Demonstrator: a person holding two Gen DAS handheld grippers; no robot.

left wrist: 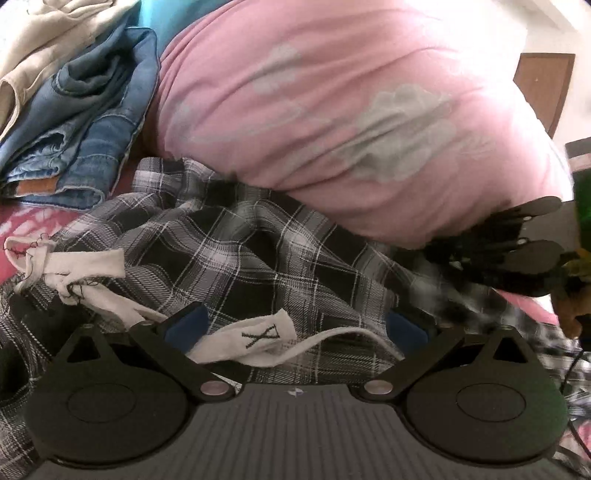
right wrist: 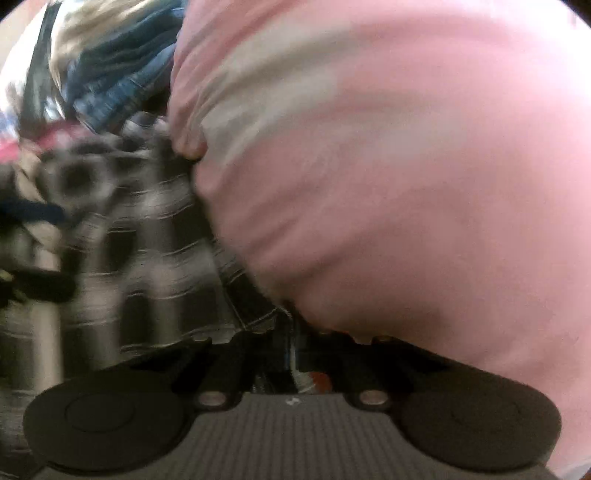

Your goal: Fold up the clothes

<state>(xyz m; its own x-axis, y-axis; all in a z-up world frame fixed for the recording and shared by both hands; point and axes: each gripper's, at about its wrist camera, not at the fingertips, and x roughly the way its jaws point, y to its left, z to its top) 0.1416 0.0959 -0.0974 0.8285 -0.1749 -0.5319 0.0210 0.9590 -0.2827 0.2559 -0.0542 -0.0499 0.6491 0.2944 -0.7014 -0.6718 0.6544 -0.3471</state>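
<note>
A black-and-white plaid shirt (left wrist: 240, 243) lies crumpled in front of me, its white neck band with a stitched X (left wrist: 258, 336) turned outward. My left gripper (left wrist: 295, 325) is open, and the band lies loose between its blue pads (left wrist: 184, 321). A pink garment with pale cloud prints (left wrist: 351, 110) bulges over the shirt's far side. The right gripper (left wrist: 436, 247) reaches in from the right where pink meets plaid. In the right wrist view it (right wrist: 291, 354) is shut, with a strip of the plaid shirt (right wrist: 155, 258) between its fingers. The pink garment (right wrist: 406, 184) drapes over its right side.
Folded blue jeans (left wrist: 81, 122) and a beige garment (left wrist: 48, 33) are piled at the back left. A pink patterned sheet (left wrist: 33, 221) shows beneath at the left. A brown wooden panel (left wrist: 543, 85) stands at the far right. The right wrist view is blurred.
</note>
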